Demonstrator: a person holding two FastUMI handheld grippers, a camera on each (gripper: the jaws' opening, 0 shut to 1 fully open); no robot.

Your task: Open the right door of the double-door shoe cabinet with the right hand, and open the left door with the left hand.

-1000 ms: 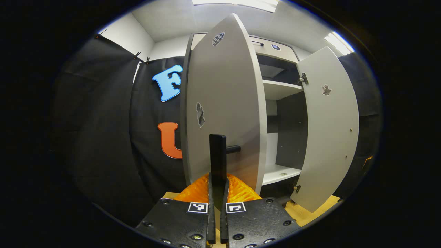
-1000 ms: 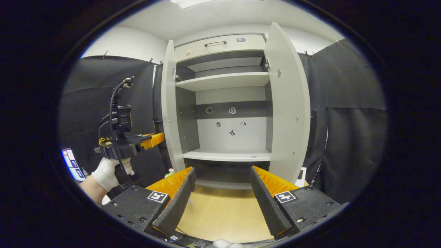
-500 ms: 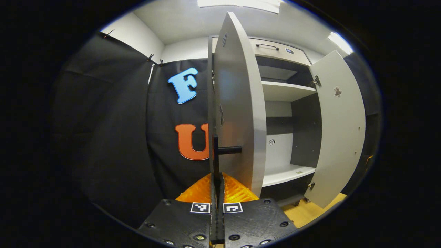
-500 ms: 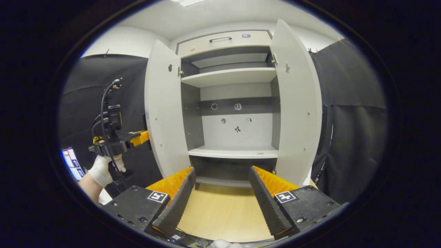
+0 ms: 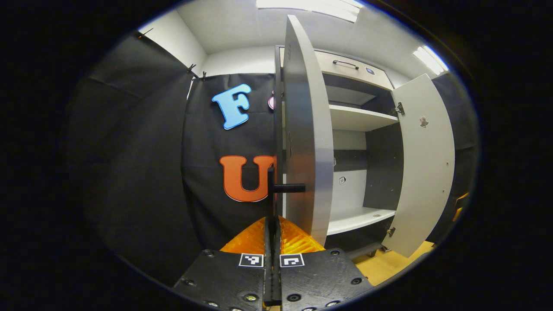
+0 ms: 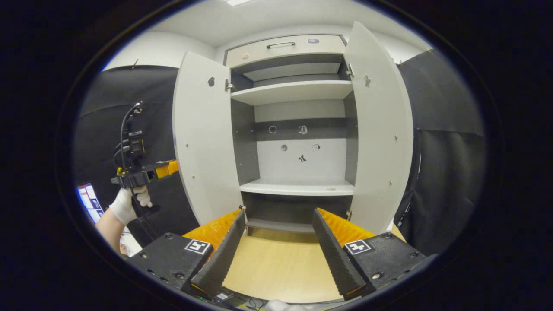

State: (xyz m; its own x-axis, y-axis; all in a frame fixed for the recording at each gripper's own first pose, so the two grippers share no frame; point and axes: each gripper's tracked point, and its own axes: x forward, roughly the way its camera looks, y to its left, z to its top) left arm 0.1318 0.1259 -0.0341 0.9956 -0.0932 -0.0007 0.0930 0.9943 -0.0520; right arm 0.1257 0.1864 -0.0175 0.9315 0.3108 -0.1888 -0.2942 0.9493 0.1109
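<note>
My left tongs (image 5: 272,242) are clamped on the black bar handle (image 5: 271,194) of the shoe cabinet's left door (image 5: 304,129), which stands swung out, edge-on, in the left gripper view. The right door (image 5: 425,164) hangs open beyond.

In the right gripper view my right tongs (image 6: 276,246) are apart, holding nothing, facing the open cabinet (image 6: 298,188) above the wooden floor (image 6: 281,268). Both doors stand wide; my gloved hand (image 6: 125,205) holds the left tongs beside the left door.

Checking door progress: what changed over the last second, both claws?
The left door swung further outward, drawn by the left claw, which stayed shut on the black door handle; the gloved hand moved out to the left with it. Unchanged: the right door open, the right claw open and holding nothing.
</note>
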